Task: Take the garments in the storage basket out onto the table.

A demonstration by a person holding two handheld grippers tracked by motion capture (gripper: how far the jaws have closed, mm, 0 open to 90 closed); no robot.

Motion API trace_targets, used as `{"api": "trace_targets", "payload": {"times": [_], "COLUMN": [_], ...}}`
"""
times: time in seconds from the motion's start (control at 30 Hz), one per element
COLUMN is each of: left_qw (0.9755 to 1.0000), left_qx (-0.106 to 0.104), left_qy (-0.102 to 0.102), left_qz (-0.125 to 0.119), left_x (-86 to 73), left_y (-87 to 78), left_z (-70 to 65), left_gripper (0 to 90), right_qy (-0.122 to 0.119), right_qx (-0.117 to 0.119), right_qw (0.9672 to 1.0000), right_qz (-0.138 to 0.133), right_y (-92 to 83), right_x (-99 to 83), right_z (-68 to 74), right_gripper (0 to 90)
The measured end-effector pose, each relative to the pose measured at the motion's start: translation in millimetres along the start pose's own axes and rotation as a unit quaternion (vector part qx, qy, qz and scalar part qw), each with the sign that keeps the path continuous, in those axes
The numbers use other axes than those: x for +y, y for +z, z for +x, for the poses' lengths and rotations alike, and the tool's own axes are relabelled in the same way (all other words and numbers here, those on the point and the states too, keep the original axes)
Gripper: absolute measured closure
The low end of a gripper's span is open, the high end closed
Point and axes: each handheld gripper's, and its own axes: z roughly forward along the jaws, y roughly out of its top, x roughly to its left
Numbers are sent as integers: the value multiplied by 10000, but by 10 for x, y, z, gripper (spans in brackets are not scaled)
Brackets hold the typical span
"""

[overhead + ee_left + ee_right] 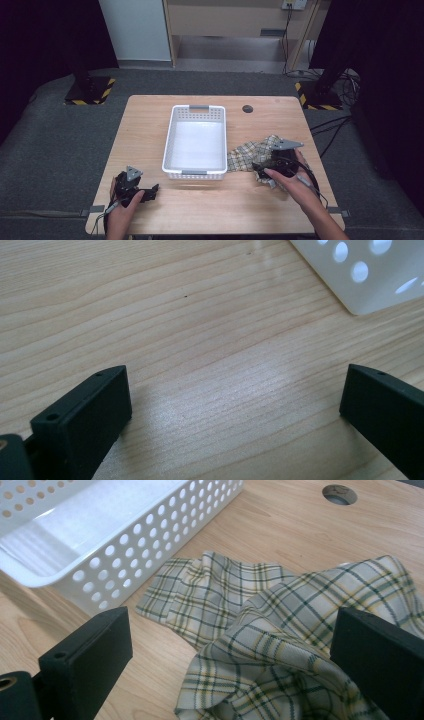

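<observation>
A white perforated basket (195,141) stands empty at the middle of the wooden table (150,115). A crumpled plaid cloth (250,153) lies on the table just right of the basket. My right gripper (261,171) hovers over the cloth's near end, open; in the right gripper view its jaws straddle a raised fold of the cloth (260,630), with the basket (125,550) beyond. My left gripper (153,192) rests open near the front left, over bare wood. A corner of the basket (365,275) appears in the left gripper view.
A round cable hole (247,108) sits in the table's far right part. Dark stands with hazard-striped bases (90,90) and cables lie on the grey floor beyond. A cabinet stands at the back.
</observation>
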Motion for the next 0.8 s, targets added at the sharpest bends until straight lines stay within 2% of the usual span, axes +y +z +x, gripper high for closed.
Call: {"api": "trace_targets", "payload": {"times": [0.53,0.8], "left_qw": [10000,10000], "left_qx": [-1,-1], "left_qy": [1,2], "left_qz": [1,0], "left_x": [0,0], "left_y": [0,0], "left_z": [0,0], "left_gripper": [0,0], "right_qy": [-60,-143], "right_qx": [147,255], "right_qw": [9999,9995], "right_qz": [60,102], "right_y": [114,184], "right_x": [-102,-148], "right_z": [164,289], "right_gripper": [25,24]}}
